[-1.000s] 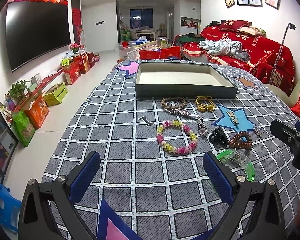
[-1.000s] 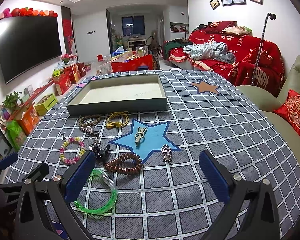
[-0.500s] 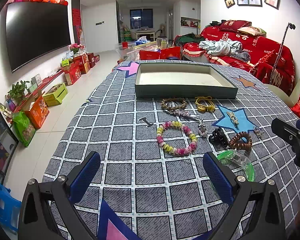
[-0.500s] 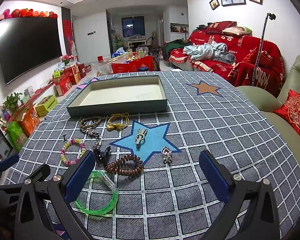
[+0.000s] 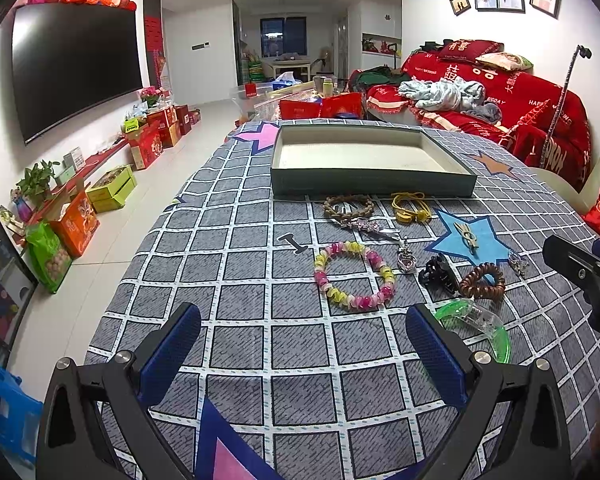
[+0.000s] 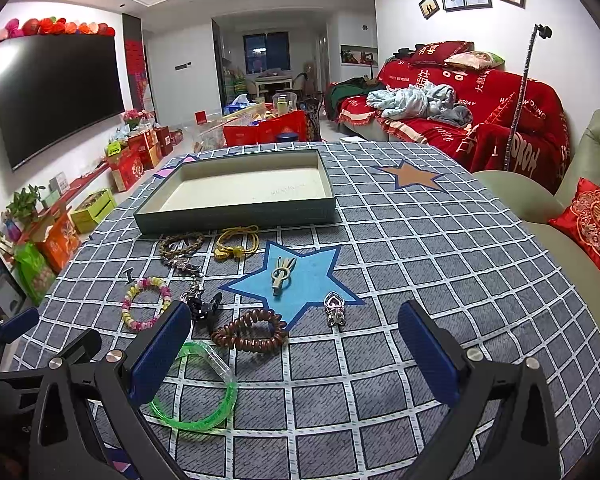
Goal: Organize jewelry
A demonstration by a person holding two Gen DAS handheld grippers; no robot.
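Jaws of both grippers stand wide apart, empty, above the table; no item lifted yet.

Against the earlier views almost nothing has shifted: the left gripper (image 5: 300, 344) holds station, the right gripper (image 6: 296, 344) has eased slightly forward, so sorting appears not yet begun and the tray (image 6: 236, 218) remains bare. Ahead of the left jaws, left to right: pink-yellow bead bracelet (image 5: 354, 276), black claw clip (image 5: 438, 276), brown coil band (image 5: 482, 282). The green bangle (image 6: 198, 392) lies partly under the right gripper's left jaw; the silver pendant (image 6: 335, 309) sits ahead between its jaws. Items crowd closely, so a neighbour could likely snag.
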